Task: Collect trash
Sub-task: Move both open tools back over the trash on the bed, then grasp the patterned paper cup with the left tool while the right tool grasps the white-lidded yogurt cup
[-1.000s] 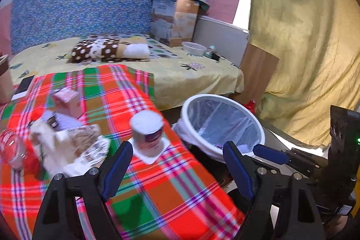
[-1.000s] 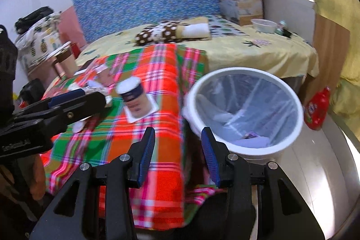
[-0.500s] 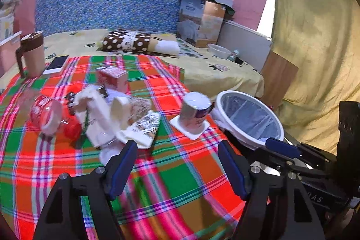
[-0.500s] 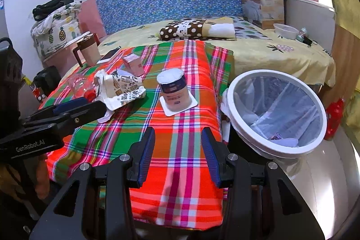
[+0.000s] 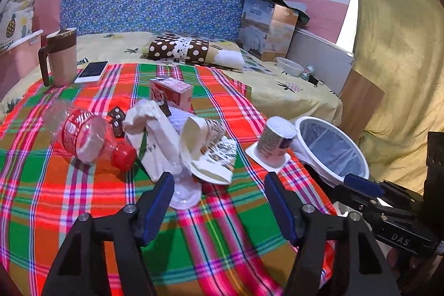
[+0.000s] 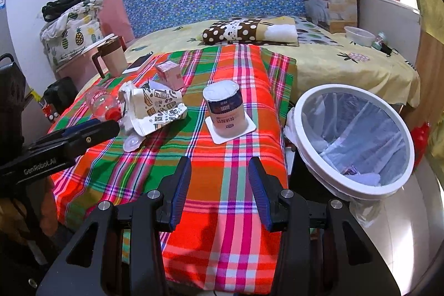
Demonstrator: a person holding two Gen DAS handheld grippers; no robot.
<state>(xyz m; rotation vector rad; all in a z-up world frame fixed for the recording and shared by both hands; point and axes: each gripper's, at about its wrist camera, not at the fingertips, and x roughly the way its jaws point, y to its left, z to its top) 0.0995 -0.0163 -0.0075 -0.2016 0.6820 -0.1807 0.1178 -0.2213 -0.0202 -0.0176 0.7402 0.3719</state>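
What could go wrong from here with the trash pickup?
1. The left gripper, jaws closing with nothing between them, is nearing a tangled pile: the crushed paper cup leans on wrappers, so one grab may drag its neighbours.
2. The bottle lies on its side and could roll.
3. The upturned yogurt cup stands near the cloth's edge beside the bin; a nudge may drop it outside.

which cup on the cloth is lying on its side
The patterned paper cup, tipped over with its mouth showing; the yogurt cup stands inverted on its lid.
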